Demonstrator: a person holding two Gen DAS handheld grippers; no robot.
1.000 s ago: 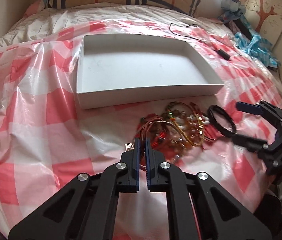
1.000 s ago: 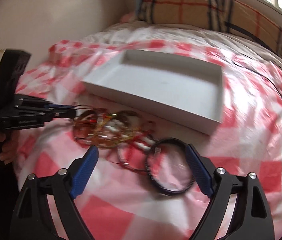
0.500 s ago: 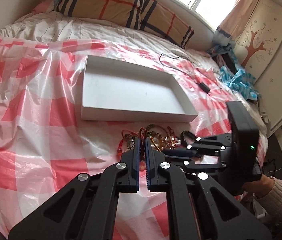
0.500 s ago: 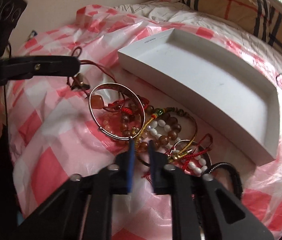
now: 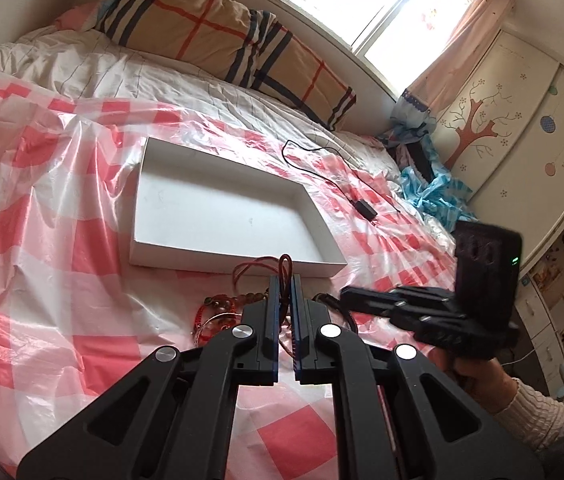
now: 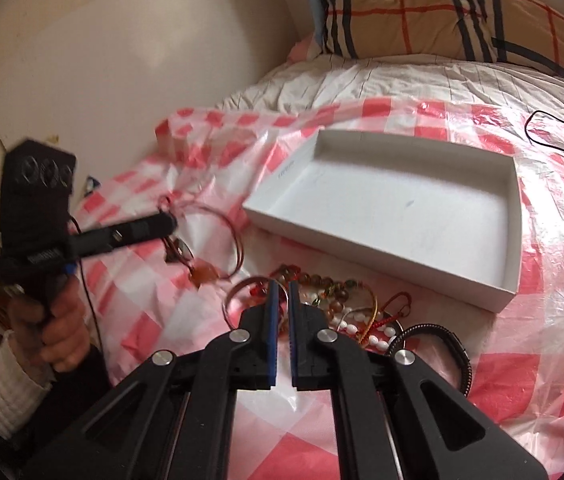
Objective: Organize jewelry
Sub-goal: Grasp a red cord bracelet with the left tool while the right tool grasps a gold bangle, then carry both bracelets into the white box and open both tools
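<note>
While the L claw is clamped on a red cord, that cord hangs off its tips in the R wrist view – a loop w/ a brown pendant dangling clear of the bed. R claw has just been closing and is now together at the near edge of the pile; a thin metal bangle crosses right at its tips, but can't tell if it's actually pinched.

Pile = beaded bracelets, white beads, gold/red cords – lying on the pink-checked plastic sheet just in front of the white box, not in it. Black ring lies at the pile's right end. Box interior bare white. Black cable w/ small adapter on the sheet beyond the box. Plaid pillow at the head of the bed. A hand in a knit white sleeve grips the L tool's handle.
</note>
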